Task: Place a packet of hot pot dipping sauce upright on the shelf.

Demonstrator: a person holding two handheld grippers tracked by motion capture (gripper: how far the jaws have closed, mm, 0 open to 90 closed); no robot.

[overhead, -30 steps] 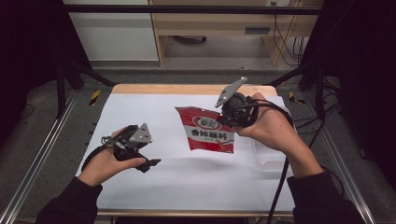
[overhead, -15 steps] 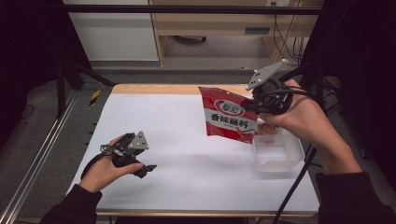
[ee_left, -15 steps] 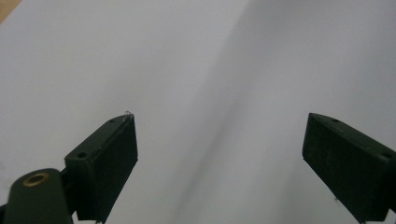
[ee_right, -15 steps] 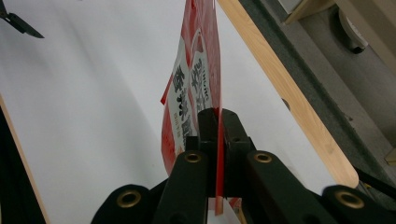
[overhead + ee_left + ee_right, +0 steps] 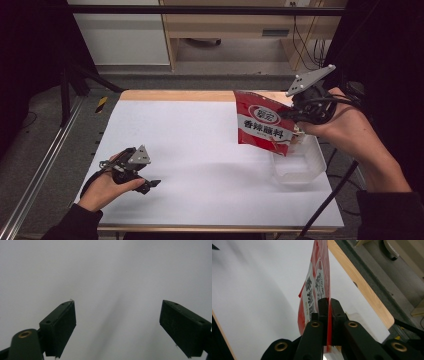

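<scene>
Two tongs are in my hands over one white desk (image 5: 200, 150), the biggest thing before me, its wooden edge showing along the far side. Beyond it stand pale cabinets and a grey floor, with dark frame rails to the left.

Next in size is the red sauce packet (image 5: 264, 128), printed with a white label and dark characters. It hangs in the air above the desk's right part, upright and slightly tilted, its lower corner over the clear plastic container (image 5: 296, 165) that sits on the desk near the right edge. From the high view I cannot tell whether the packet touches the container's rim.

My right tongs (image 5: 295, 116) hold the packet by its right edge, raised above the container; in the right gripper view the right tongs (image 5: 327, 307) have their black jaws pressed together on the thin red film, which runs up edge-on between them.

My left tongs (image 5: 150, 184) lie low over the desk's near left part, in my left hand (image 5: 102, 187), well apart from the packet. In the left gripper view the left tongs (image 5: 117, 322) have their jaws standing wide apart with nothing between them, just bare white desk ahead.
</scene>
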